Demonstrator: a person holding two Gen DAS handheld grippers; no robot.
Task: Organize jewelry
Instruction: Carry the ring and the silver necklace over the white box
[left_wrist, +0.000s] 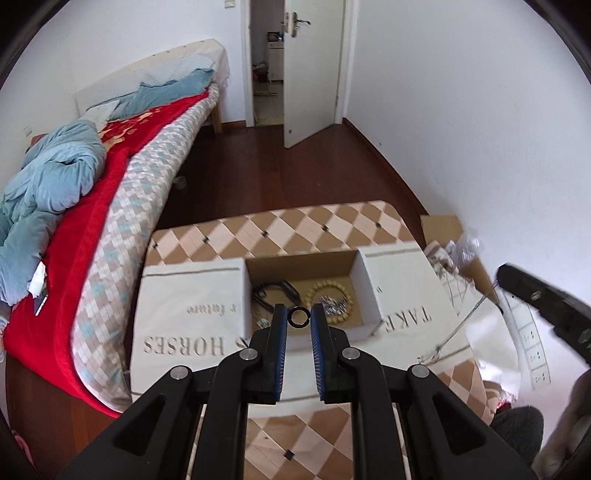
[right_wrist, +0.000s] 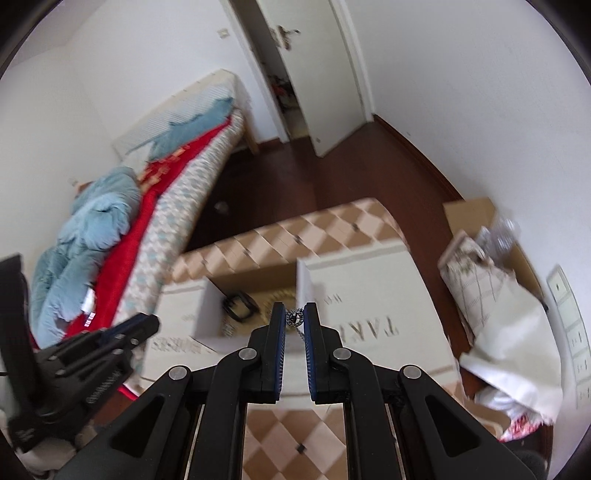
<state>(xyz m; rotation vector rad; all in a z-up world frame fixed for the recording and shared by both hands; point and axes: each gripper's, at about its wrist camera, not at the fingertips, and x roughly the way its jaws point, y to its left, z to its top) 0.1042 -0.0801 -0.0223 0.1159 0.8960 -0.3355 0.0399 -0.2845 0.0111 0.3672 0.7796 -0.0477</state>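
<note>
The left gripper (left_wrist: 299, 315) is clamped on a small dark ring (left_wrist: 299, 315), pinched between its blue pads above an open cardboard box (left_wrist: 364, 291). The right gripper (right_wrist: 294, 318) is closed on a small silvery pendant (right_wrist: 294, 317), whose fine chain (right_wrist: 301, 334) trails down between the fingers. Both hover over the box, which sits in a white cloth (left_wrist: 184, 317) on a checkered table (left_wrist: 295, 225). Inside the box, at 12 o'clock from the ring, lie a wooden bead bracelet (left_wrist: 330, 295) and, at 10 o'clock, a black band (left_wrist: 273, 291). A bed (left_wrist: 122, 192) with a red blanket (left_wrist: 74, 258) runs off at 9 o'clock, and an open door (left_wrist: 314, 66) stands at 12 o'clock.

The ring is held only by its edges, so a slight slackening could probably drop it outside the box; the loose chain might snag on the box wall or tangle with the bracelet.

The cloth reads, upside down, "HORSES" and "TAKE"; smaller script is too blurred to read.
</note>
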